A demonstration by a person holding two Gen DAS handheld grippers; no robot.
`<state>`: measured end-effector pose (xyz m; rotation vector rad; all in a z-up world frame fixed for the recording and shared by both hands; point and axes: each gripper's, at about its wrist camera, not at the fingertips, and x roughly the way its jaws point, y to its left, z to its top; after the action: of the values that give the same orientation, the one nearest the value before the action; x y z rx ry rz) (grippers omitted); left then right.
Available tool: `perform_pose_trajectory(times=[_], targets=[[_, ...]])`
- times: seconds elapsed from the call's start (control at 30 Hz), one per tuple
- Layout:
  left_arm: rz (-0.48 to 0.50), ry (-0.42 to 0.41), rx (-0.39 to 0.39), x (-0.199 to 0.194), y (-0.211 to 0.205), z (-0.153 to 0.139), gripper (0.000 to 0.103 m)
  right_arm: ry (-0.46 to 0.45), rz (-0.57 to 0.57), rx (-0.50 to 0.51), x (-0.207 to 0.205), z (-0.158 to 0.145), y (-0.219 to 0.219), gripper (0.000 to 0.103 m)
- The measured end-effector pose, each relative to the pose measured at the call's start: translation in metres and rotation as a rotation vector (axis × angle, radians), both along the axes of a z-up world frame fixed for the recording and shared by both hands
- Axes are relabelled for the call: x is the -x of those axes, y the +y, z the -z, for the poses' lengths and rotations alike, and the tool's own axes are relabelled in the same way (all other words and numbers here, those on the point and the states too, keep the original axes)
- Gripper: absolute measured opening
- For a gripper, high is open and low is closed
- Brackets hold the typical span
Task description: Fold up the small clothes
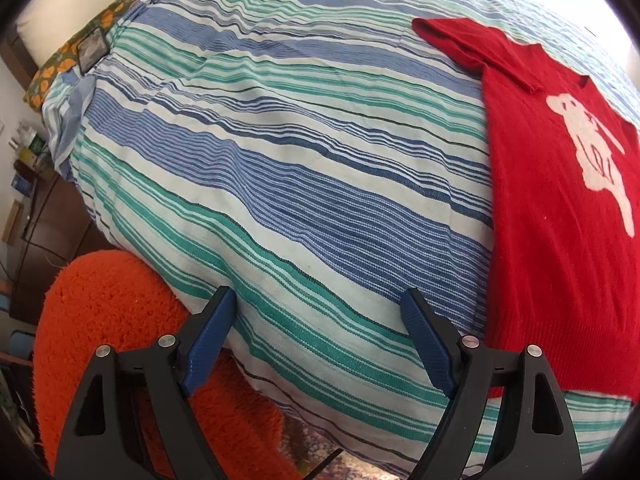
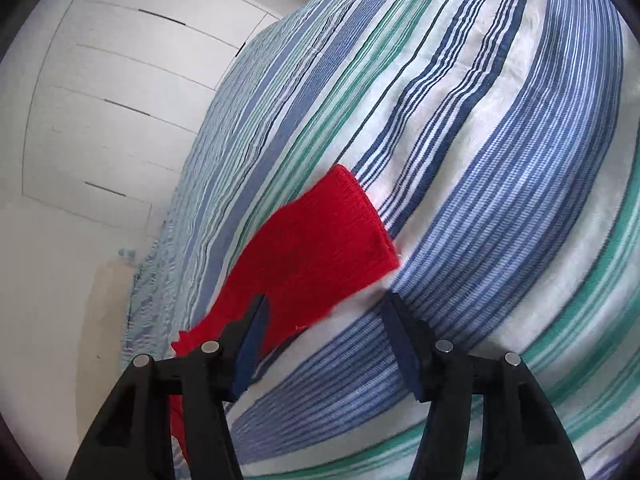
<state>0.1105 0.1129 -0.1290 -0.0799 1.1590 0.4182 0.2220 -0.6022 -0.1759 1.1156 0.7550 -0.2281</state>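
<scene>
1. The red sweater (image 1: 560, 208) runs off the left wrist view's right edge, its white motif (image 1: 592, 160) clipped
2. The right gripper's finger (image 2: 252, 340) hides part of the sleeve (image 2: 320, 248)

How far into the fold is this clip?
Done: the red sweater lies flat, design up, on the striped bedspread. In hand: nothing; the left tool and right tool are open, the right one beside a sleeve. Left: every fold.

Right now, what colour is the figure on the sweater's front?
White, on the red sweater; clearest in the left wrist view.
</scene>
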Motion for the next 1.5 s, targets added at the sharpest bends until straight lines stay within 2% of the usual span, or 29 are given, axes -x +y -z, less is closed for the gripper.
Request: perform_pose_trajectory(times=[0.03, 0.07, 0.13, 0.17, 0.2, 0.3, 0.37, 0.4, 0.43, 0.5, 0.53, 0.57, 0.7, 0.8, 0.9, 1.03, 1.13, 1.23, 1.3, 1.37, 1.43, 1.5], targets=[[-0.001, 0.0, 0.004, 0.0, 0.001, -0.001, 0.085, 0.017, -0.003, 0.0, -0.007, 0.003, 0.003, 0.008], [-0.003, -0.001, 0.008, 0.001, 0.001, -0.001, 0.085, 0.088, -0.022, 0.076, -0.016, 0.0, 0.009, 0.005], [-0.011, -0.007, 0.023, 0.002, 0.004, -0.002, 0.085, 0.222, -0.027, 0.324, -0.022, -0.02, 0.021, 0.004], [-0.013, -0.006, 0.024, 0.001, 0.004, -0.002, 0.086, 0.27, -0.016, 0.407, -0.023, -0.026, 0.024, 0.004], [-0.012, -0.001, 0.021, 0.0, 0.004, -0.001, 0.086, 0.3, -0.013, 0.447, -0.024, -0.027, 0.025, 0.004], [-0.001, 0.009, 0.004, -0.001, 0.001, 0.001, 0.086, 0.359, -0.041, 0.457, -0.031, -0.021, 0.027, 0.004], [0.001, 0.009, 0.008, -0.001, 0.001, 0.001, 0.087, 0.381, -0.072, 0.527, -0.036, -0.023, 0.037, 0.005], [-0.001, 0.009, 0.013, -0.001, 0.002, 0.001, 0.087, 0.384, -0.087, 0.556, -0.037, -0.025, 0.044, 0.007], [-0.003, 0.009, 0.018, -0.002, 0.003, 0.001, 0.087, 0.374, -0.102, 0.556, -0.036, -0.026, 0.048, 0.016], [-0.006, 0.005, 0.027, -0.001, 0.004, 0.001, 0.087, 0.359, -0.111, 0.516, -0.035, -0.027, 0.049, 0.039], [-0.007, 0.002, 0.031, -0.001, 0.004, 0.0, 0.087, 0.342, -0.111, 0.496, -0.029, -0.031, 0.049, 0.06], [-0.007, -0.003, 0.038, 0.0, 0.005, -0.001, 0.087, 0.335, -0.104, 0.5, -0.022, -0.037, 0.046, 0.07], [-0.004, -0.032, 0.076, 0.004, 0.01, -0.005, 0.087, 0.342, -0.076, 0.596, 0.021, -0.069, 0.045, 0.07], [0.001, -0.05, 0.1, 0.007, 0.012, -0.007, 0.087, 0.292, -0.139, 0.678, 0.055, -0.097, 0.087, 0.07], [0.009, -0.066, 0.119, 0.011, 0.012, -0.01, 0.087, 0.173, -0.304, 0.69, 0.074, -0.122, 0.157, 0.07], [0.023, -0.09, 0.143, 0.017, 0.013, -0.015, 0.087, -0.014, -0.624, 0.597, 0.098, -0.134, 0.286, 0.07], [0.045, -0.119, 0.137, 0.023, 0.01, -0.023, 0.087, -0.069, -0.84, 0.57, 0.109, -0.125, 0.367, 0.07], [0.098, -0.149, 0.085, 0.028, 0.001, -0.037, 0.087, -0.055, -0.975, 0.574, 0.123, -0.096, 0.42, 0.07], [0.153, -0.164, 0.053, 0.024, -0.008, -0.047, 0.087, 0.001, -0.998, 0.569, 0.136, -0.067, 0.42, 0.07], [0.256, -0.192, 0.004, 0.013, -0.025, -0.062, 0.087, 0.086, -1.0, 0.565, 0.133, -0.044, 0.413, 0.07], [0.368, -0.23, -0.059, -0.01, -0.047, -0.082, 0.089, 0.111, -0.996, 0.546, 0.13, -0.035, 0.398, 0.07], [0.474, -0.255, -0.094, -0.04, -0.069, -0.097, 0.095, 0.099, -0.99, 0.52, 0.136, -0.04, 0.393, 0.07]])
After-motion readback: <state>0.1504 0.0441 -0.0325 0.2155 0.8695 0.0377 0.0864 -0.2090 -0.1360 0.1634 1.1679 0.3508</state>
